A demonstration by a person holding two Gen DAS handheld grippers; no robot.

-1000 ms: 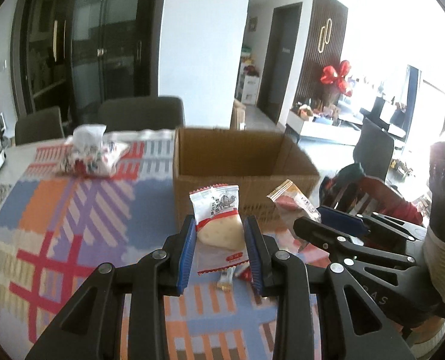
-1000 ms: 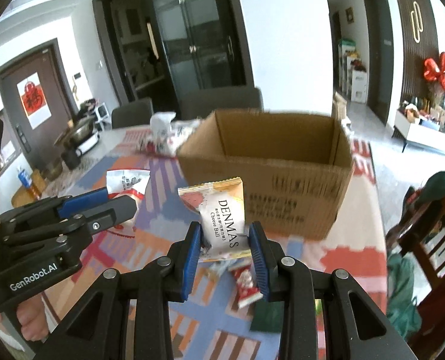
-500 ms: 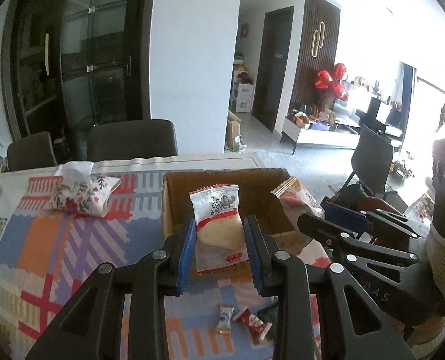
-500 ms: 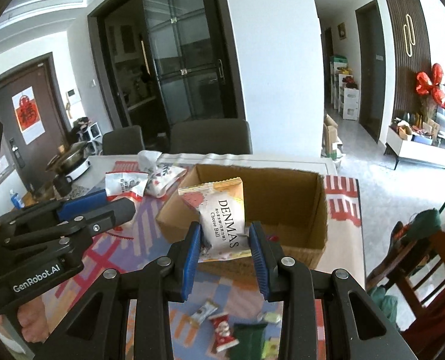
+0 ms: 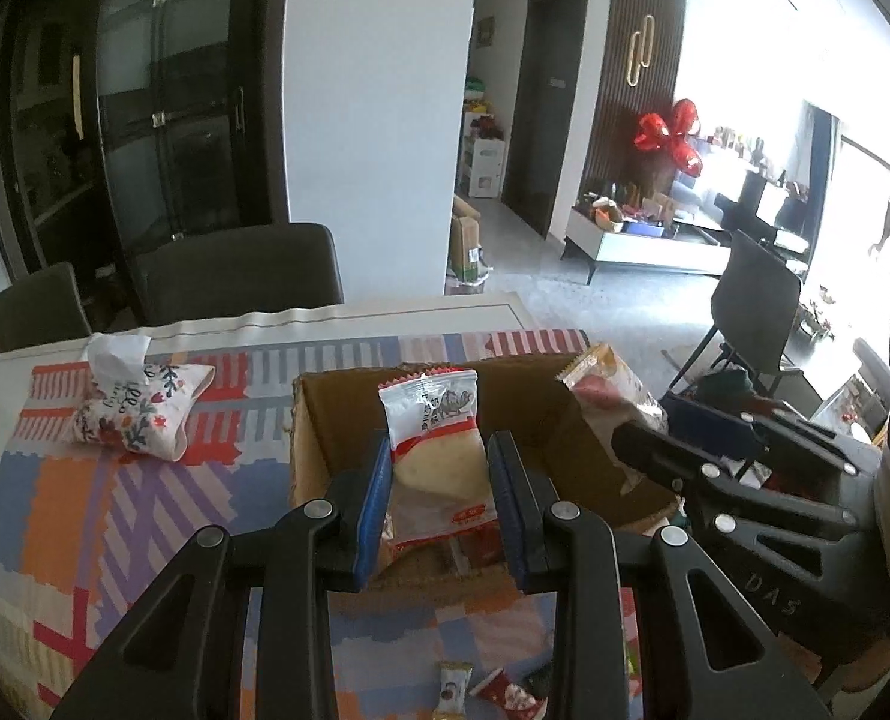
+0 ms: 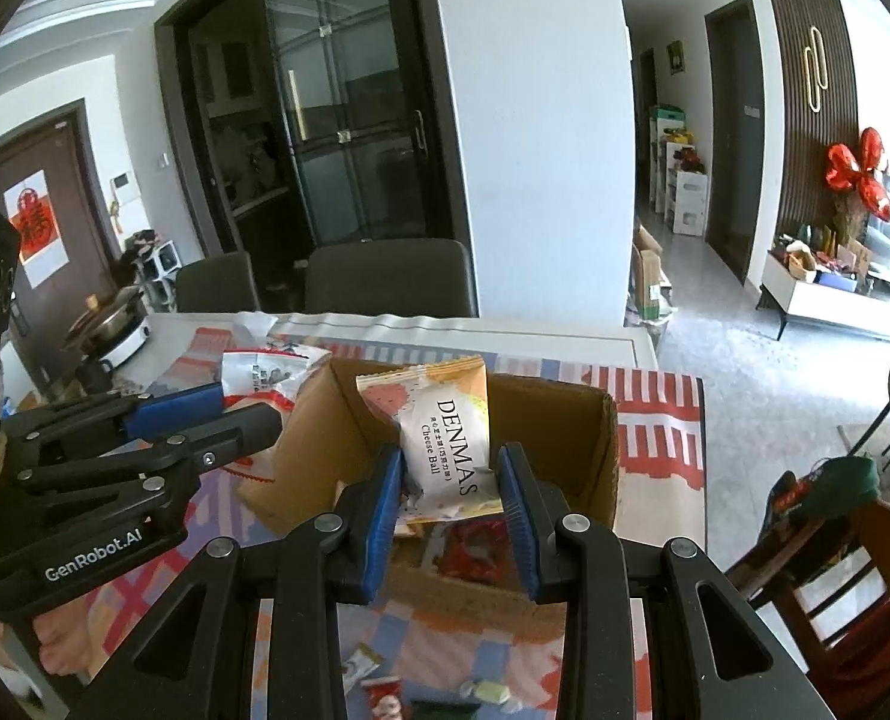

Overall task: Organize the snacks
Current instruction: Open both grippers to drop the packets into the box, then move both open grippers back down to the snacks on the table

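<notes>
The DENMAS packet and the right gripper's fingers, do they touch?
Touching. In the right wrist view, both blue pads press the sides of the DENMAS packet; no gap shows.

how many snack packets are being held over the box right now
2. The left gripper holds a white-and-red packet, and the right gripper holds the DENMAS cheese ball packet, both above the cardboard box. More small snacks lie on the table, and others may be hidden.

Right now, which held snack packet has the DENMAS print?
The one in the right gripper: the DENMAS Cheese Ball packet, orange-topped, held over the cardboard box. The left gripper holds a white-and-red packet.
</notes>
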